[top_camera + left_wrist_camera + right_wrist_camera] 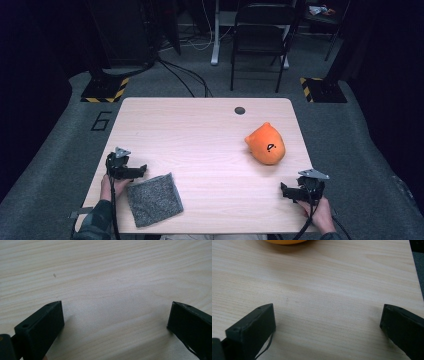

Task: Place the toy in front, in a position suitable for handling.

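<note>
Jaws spread wide on the left gripper [115, 315], bare table [112, 272] between them, nothing grasped. Same on the right gripper [327, 317]: released, empty. Just beside the left one, grey cloth [154, 199] lying flat near the front edge. Beyond the right one, orange toy [265, 144].

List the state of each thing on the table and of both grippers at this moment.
Grey cloth: folded, flat near the table's front edge, untouched.
Orange plush toy: lying on the table, untouched.
Left gripper: open, nothing between its fingers.
Right gripper: open, nothing between its fingers.
</note>
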`<state>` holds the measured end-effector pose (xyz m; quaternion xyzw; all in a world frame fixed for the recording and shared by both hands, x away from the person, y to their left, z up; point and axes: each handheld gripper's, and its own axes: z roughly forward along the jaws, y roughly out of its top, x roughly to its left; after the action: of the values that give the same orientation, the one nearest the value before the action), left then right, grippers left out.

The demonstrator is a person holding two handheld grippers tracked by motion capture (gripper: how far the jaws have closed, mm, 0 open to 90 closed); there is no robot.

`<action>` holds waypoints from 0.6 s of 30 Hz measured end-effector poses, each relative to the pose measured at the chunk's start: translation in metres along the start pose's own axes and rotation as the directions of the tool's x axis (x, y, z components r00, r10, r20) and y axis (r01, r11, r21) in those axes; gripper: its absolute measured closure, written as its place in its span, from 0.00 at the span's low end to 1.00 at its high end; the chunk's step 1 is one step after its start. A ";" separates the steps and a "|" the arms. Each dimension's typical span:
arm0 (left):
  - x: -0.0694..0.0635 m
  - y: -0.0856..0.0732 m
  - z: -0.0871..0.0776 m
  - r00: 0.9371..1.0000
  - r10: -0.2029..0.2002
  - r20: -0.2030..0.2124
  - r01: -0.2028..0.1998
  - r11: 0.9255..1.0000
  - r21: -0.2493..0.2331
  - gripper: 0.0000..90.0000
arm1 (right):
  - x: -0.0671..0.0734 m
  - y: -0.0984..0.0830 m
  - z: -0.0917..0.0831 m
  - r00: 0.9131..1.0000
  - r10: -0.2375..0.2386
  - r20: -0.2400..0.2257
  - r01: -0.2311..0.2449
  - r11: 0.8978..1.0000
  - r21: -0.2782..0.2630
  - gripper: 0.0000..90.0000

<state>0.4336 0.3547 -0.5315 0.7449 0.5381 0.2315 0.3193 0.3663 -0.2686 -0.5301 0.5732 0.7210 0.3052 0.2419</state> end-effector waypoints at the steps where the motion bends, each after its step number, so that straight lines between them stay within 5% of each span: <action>1: 0.000 0.000 0.000 1.000 -0.002 0.000 0.002 1.000 -0.003 0.00 | 0.000 0.000 0.000 1.000 0.004 -0.002 -0.004 1.000 -0.002 0.00; 11: 0.000 0.000 0.000 1.000 0.000 0.000 0.000 1.000 0.000 0.00 | -0.001 0.003 -0.001 0.998 -0.044 -0.034 0.044 0.999 0.013 0.02; 14: 0.000 0.000 0.000 1.000 -0.002 0.000 0.002 1.000 -0.003 0.00 | -0.001 0.005 -0.003 0.997 -0.070 -0.020 0.071 0.997 0.043 0.02; 18: 0.000 0.000 0.000 1.000 -0.003 0.000 0.003 1.000 -0.003 0.00 | -0.002 0.010 -0.005 0.999 -0.049 -0.002 0.049 0.993 0.107 0.00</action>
<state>0.4333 0.3544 -0.5318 0.7436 0.5388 0.2320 0.3208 0.3701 -0.2702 -0.5196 0.5676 0.7501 0.2596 0.2185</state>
